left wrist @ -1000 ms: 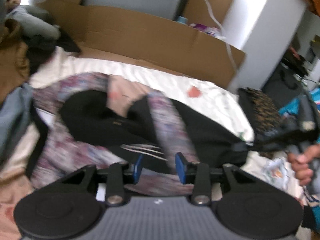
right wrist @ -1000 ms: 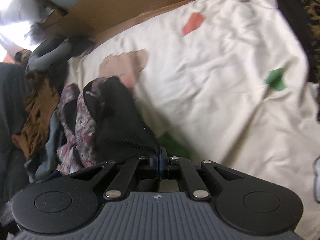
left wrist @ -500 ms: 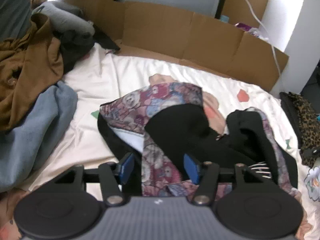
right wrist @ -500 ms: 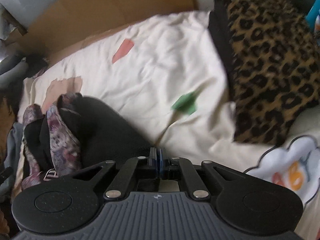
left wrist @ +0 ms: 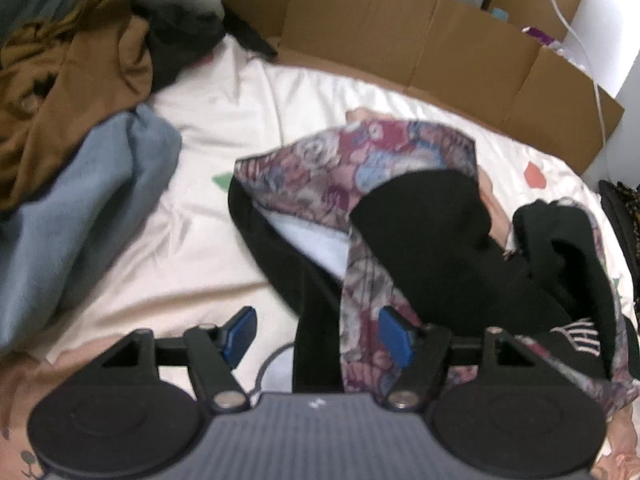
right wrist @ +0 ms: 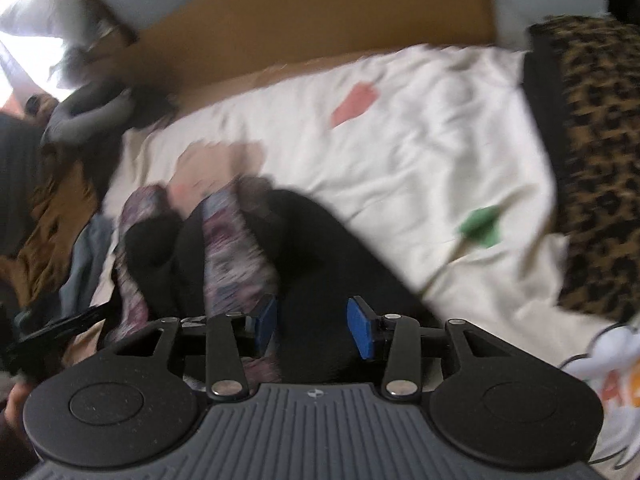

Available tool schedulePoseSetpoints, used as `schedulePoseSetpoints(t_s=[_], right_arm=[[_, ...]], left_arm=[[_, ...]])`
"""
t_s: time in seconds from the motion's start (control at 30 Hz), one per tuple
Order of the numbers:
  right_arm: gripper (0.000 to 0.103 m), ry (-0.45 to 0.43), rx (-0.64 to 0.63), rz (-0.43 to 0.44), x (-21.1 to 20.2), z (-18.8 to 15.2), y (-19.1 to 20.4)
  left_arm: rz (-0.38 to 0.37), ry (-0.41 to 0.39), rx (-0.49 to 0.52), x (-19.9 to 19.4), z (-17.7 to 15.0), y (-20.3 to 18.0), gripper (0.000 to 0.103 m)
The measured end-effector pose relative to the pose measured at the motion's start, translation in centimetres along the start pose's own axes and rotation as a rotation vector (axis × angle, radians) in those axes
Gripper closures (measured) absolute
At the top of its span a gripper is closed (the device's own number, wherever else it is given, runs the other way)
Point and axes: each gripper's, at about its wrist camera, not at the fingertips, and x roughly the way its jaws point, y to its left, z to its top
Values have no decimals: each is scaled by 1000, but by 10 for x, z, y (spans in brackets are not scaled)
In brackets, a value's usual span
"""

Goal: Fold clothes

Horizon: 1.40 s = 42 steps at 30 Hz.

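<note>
Since a second ago my right tool has gone from clamped shut to parted; its jaws have just been opening, black cloth lies between the blue pads, and I see neither pad pressing it, so I read it as released. My left tool has also just been opening wider, and its view has dropped closer to the bed; a floral strip and black cloth run between its pads without being pinched. The left wrist view alone shows the brown garment and the blue-grey one heaped at the left. The right wrist view alone gives the leopard-print fabric in full; it is blurred. The garment, black with a floral patterned lining and a white patch, lies crumpled and unfolded on the cream sheet of the bed, before the cardboard.
</note>
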Motion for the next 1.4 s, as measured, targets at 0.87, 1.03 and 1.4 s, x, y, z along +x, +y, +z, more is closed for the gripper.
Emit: schedulePoseSetpoints(t_s=[0.87,1.03,1.4], right_arm=[[95,93,-70,66,53,-13,33],[96,18,-43,49,14,-11,24],[97,-101,81,-66,-53,-25,-22]], left_arm=[[-89,139,-96,-6,-17,1,100],[-82,160,-89,-41,-26,0,100],[-141,221,-13,-109,-59,-34,100]])
